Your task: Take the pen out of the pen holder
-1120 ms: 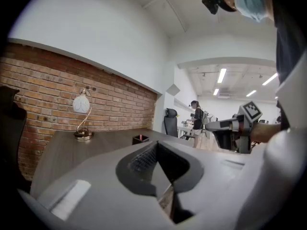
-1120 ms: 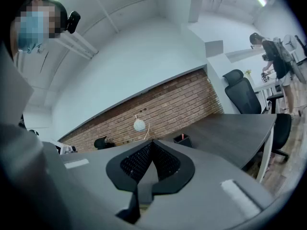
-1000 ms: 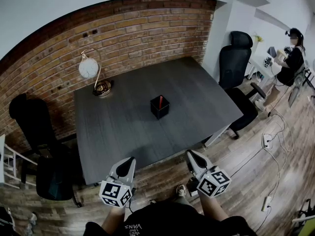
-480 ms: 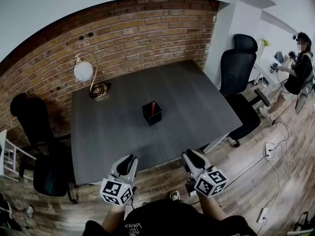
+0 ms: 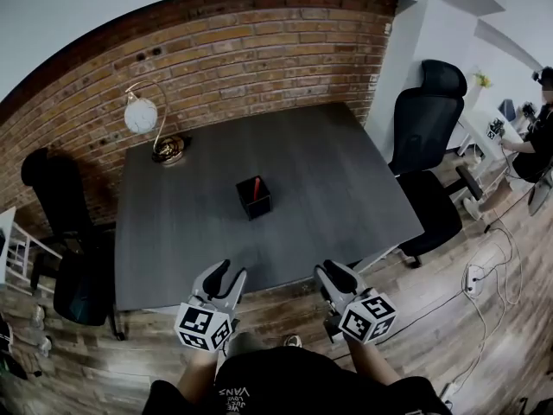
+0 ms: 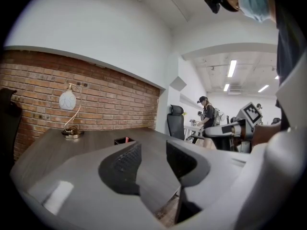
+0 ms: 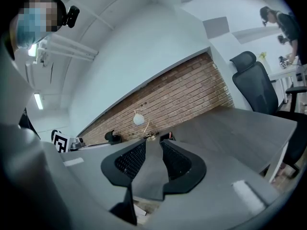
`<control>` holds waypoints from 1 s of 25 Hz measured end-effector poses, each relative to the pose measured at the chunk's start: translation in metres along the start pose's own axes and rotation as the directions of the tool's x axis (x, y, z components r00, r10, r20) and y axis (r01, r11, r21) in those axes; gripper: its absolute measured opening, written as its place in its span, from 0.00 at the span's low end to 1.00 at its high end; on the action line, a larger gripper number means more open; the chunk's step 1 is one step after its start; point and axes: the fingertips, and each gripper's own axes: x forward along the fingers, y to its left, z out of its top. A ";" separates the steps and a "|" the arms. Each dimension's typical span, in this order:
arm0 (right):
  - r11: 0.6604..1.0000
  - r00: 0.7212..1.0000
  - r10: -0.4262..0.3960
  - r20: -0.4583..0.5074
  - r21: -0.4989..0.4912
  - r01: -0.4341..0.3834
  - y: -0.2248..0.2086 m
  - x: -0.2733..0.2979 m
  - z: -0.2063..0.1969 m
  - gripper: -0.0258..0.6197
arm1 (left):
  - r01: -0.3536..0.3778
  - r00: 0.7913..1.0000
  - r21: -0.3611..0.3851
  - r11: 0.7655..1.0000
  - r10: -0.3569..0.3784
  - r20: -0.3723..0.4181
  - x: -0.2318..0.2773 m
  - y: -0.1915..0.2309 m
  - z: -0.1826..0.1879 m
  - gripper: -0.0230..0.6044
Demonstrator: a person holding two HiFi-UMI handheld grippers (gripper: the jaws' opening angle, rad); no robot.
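The black pen holder (image 5: 254,197) stands mid-worktop (image 5: 346,188), with the red pen (image 5: 257,187) inside. A lamp (image 5: 143,115) sits at the far left corner and a black chair (image 5: 428,119) by the right edge. At the near edge, the left gripper (image 5: 232,269) has just been opening and holds nothing; the right gripper (image 5: 329,268) has its jaws apart, empty too. Only the head view shows "VANS" on the shirt (image 5: 233,393).

At six o'clock in the head view the person wears a black top (image 5: 285,386) with white lettering (image 5: 232,395) near the collar. The left gripper (image 5: 227,274) at seven o'clock and the right gripper (image 5: 332,271) at five each have a pale grey shell, black dimpled pads (image 6: 122,164) and a black-and-white marker cube (image 5: 204,327). The left jaws have just been opening, with nothing between them.
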 end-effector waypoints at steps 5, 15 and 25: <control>1.000 1.000 -0.006 -0.010 0.030 0.006 -0.016 0.001 -0.005 0.18 | -0.009 1.000 -0.010 1.000 0.009 -0.028 0.013 0.000 -0.008 0.31; 0.996 0.998 -0.068 -0.018 0.052 0.068 -0.040 0.040 0.006 0.18 | 0.034 0.999 -0.036 0.999 -0.035 -0.037 0.067 0.040 -0.001 0.32; 0.991 0.992 -0.124 0.000 0.052 0.124 -0.044 0.102 0.022 0.18 | 0.115 0.991 -0.025 0.993 -0.117 -0.068 0.118 0.093 0.011 0.32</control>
